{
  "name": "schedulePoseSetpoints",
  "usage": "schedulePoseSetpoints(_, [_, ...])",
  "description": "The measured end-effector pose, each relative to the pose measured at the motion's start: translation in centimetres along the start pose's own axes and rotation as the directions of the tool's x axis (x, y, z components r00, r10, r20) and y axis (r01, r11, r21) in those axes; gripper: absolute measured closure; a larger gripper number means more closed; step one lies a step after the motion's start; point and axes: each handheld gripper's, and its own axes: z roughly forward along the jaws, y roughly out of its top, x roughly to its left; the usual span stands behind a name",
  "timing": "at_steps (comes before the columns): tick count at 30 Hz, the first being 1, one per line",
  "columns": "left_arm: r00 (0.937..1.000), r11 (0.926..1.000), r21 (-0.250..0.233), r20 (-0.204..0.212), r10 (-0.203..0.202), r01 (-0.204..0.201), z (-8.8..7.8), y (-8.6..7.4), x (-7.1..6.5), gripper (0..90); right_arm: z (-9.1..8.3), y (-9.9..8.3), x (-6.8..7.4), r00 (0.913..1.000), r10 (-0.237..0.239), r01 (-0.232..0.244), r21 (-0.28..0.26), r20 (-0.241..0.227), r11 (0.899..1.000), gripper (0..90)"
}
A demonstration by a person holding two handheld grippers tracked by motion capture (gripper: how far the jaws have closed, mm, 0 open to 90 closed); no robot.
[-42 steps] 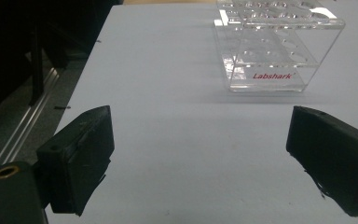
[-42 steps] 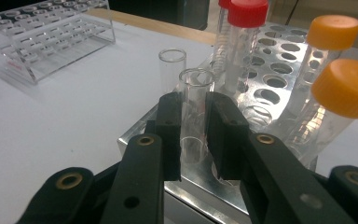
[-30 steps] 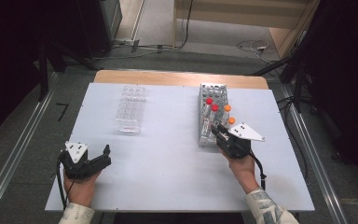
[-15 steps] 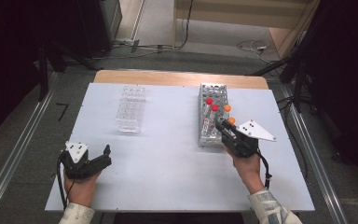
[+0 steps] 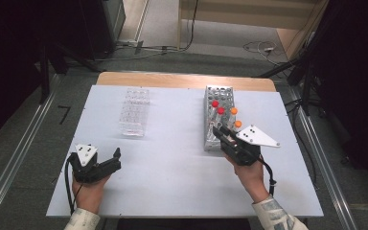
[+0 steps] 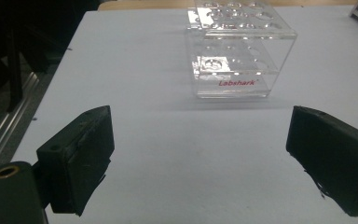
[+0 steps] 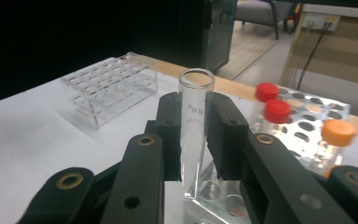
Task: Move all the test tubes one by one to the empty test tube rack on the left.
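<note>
The clear uncapped glass test tube [image 7: 195, 126] was pinched upright between the right gripper [image 7: 195, 135] pads, its bottom end just at the near holes of the clear plastic rack with red- and orange-capped tubes [image 5: 219, 112]. Compared with a second earlier, that gripper had pulled back toward the near end of the rack and lifted a bit — so I'd guess the tube was coming out, probably headed for the empty clear acrylic rack [image 5: 135, 111] over on the left. The left gripper [image 5: 110, 160] sat near the table's front edge, jaws spread wide, holding nothing — no real change there.
</note>
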Motion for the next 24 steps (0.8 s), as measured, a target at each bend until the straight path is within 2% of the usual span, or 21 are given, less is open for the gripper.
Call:
schedulePoseSetpoints(10, [0.9980,0.9999,0.004,0.063,0.009,-0.009,0.3,0.9,-1.3,8.0,2.4,-0.5,2.7,0.9970,-0.038,0.041,0.045,-0.067,0.998,72.9])
schedulePoseSetpoints(16, [0.9933,0.9999,0.003,0.115,0.015,-0.015,0.6,1.5,-2.5,9.8,3.5,-0.7,3.4,0.9958,-0.041,0.046,0.059,-0.082,0.997,72.9])
schedulePoseSetpoints(24, [0.9898,0.9997,0.001,0.140,0.024,-0.024,1.2,2.1,-3.7,9.8,4.6,-1.0,4.0,0.9943,-0.049,0.056,0.074,-0.095,0.996,72.9])
